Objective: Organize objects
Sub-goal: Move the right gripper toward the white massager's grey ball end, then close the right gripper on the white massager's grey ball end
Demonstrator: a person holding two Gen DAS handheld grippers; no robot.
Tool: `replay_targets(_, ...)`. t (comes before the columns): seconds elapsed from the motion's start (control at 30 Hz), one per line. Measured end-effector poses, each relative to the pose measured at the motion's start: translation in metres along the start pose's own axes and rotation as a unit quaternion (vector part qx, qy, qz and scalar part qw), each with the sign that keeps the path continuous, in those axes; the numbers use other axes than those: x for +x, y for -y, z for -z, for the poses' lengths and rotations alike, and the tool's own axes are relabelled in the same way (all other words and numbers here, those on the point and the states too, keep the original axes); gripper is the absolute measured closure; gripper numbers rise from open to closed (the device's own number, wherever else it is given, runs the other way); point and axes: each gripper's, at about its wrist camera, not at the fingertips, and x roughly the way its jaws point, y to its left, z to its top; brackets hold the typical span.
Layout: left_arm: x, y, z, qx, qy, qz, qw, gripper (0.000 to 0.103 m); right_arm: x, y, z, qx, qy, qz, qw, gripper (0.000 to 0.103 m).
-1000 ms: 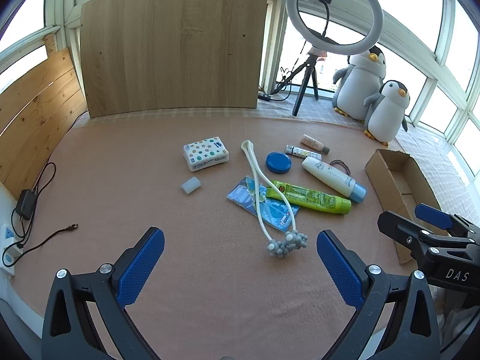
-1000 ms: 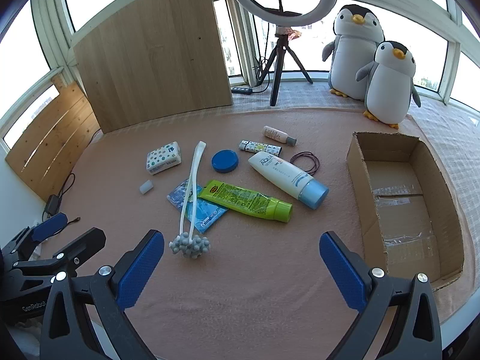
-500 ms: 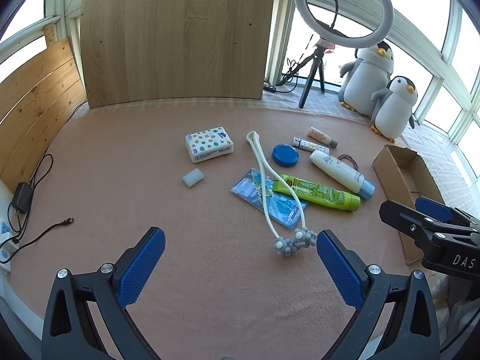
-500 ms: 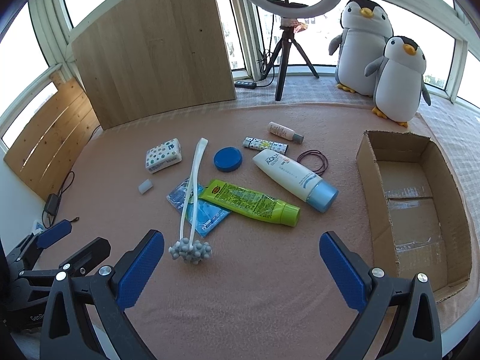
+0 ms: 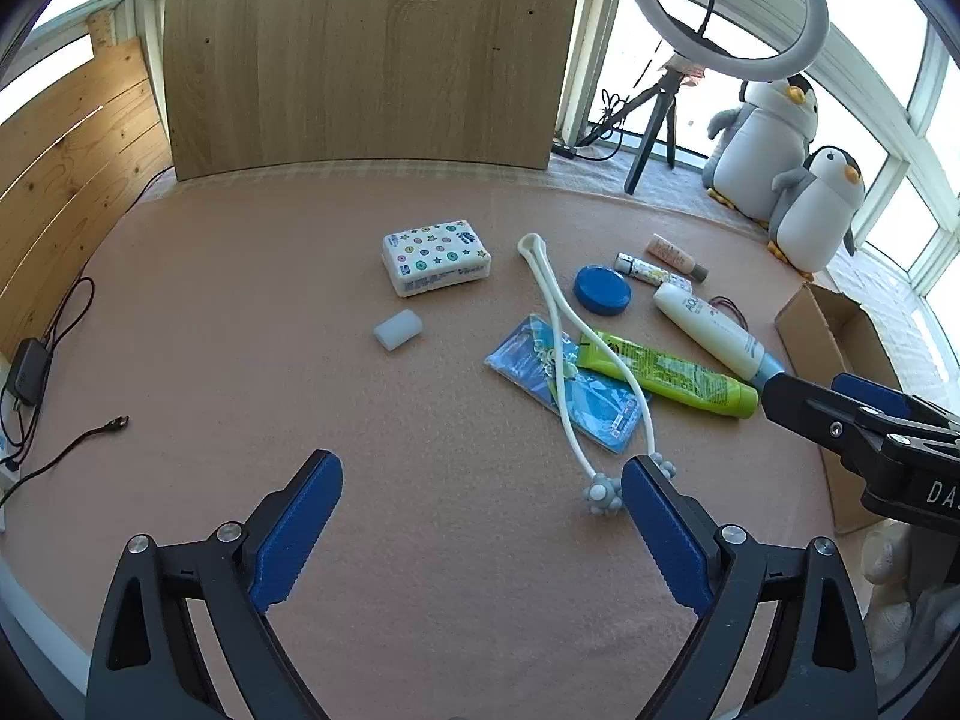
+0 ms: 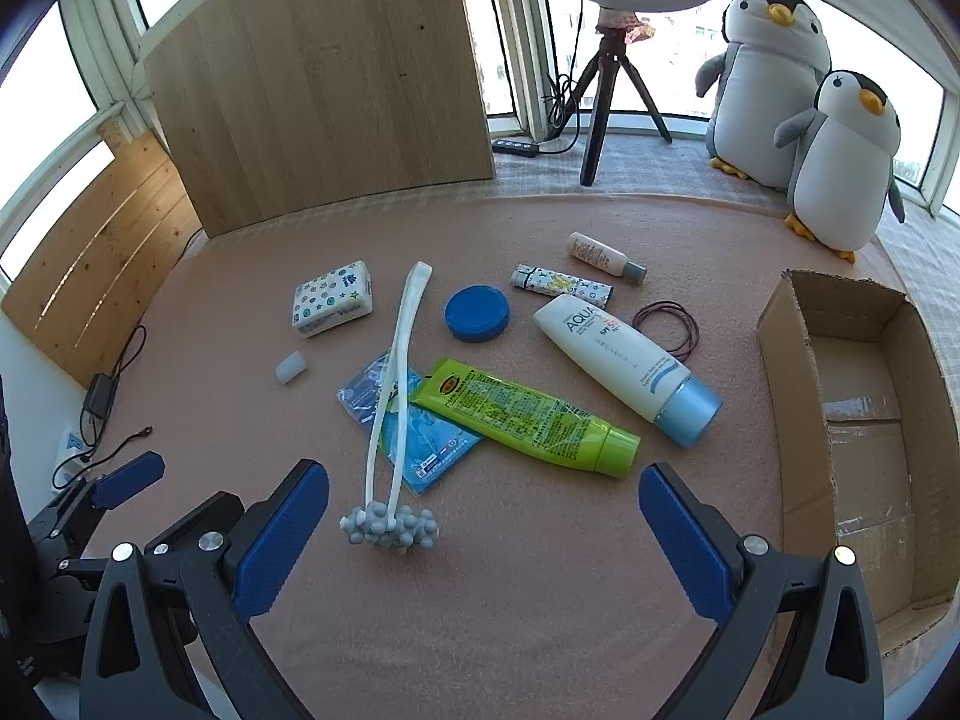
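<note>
Closer now: massager [image 6: 390, 525], green tube [image 6: 528, 417].

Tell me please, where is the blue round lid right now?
In the right wrist view, the blue round lid lies mid-table between the white massager handle and the white sunscreen tube.

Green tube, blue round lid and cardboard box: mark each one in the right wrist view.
green tube [image 6: 523, 417], right wrist view, middle of its printed body.
blue round lid [image 6: 477, 312], right wrist view, centre of its flat top.
cardboard box [image 6: 786, 420], right wrist view, its near left wall.
</note>
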Motion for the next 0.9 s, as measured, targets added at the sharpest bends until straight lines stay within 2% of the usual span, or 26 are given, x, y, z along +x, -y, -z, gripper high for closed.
replay_targets(0.3, 0.015, -0.004, -0.003, -0.007, -0.009, 0.003, 0.9999, 0.01, 0.021, -0.008, -0.007, -0.022, -0.017, 0.007, 1.0, 0.006)
replay_targets(0.53, 0.026, -0.004, -0.004, -0.01, -0.019, 0.005, 0.9998, 0.014, 0.037, -0.018, -0.011, -0.046, -0.035, 0.005, 0.998, 0.015)
replay_targets(0.7, 0.034, -0.003, -0.002, -0.009, -0.024, 0.003, 0.9997, 0.016, 0.052, -0.024, -0.012, -0.057, -0.058, -0.006, 0.997, 0.025)
replay_targets(0.9, 0.046, -0.005, -0.001, -0.011, -0.036, 0.002, 0.9993, 0.023, 0.069, -0.025, -0.011, -0.06, -0.084, -0.014, 0.995, 0.044)
